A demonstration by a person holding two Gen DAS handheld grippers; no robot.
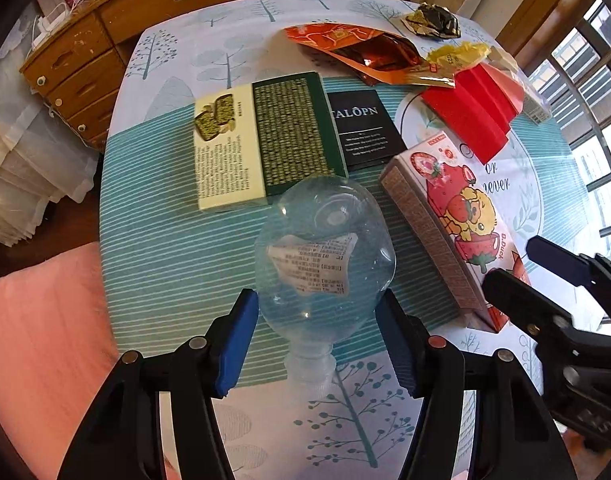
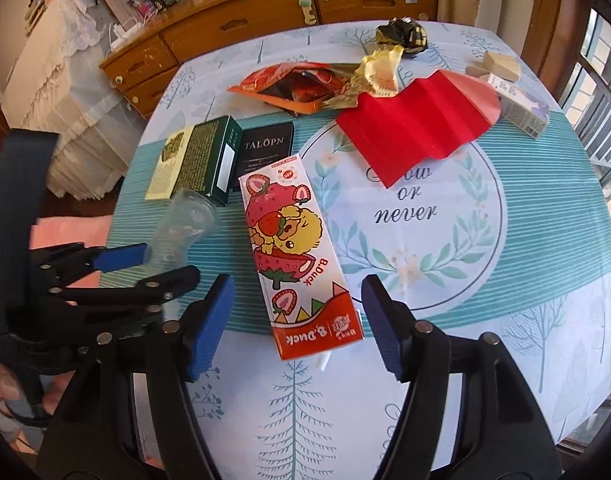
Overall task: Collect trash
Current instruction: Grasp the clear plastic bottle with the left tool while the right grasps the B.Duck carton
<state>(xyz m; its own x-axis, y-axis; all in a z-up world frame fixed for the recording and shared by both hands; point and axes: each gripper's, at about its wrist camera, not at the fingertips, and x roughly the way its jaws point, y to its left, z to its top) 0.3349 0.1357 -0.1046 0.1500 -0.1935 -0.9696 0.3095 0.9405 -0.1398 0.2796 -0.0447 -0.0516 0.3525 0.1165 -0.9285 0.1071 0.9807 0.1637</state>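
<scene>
The left claw pinches a clear plastic bottle w/ white label, blue pads on both sides of its body, neck pointing back to the camera. The right claw is spread wide around the near end of a strawberry-print B.Duck carton, pads not touching it. The carton lies flat on the tree-patterned surface, just beside the bottle. Behind the bottle: a green-and-cream box and a black TALOPN card, close together. Further back lie an orange foil bag, folded red paper, a crumpled yellow wrapper and a black-gold wrapper.
</scene>
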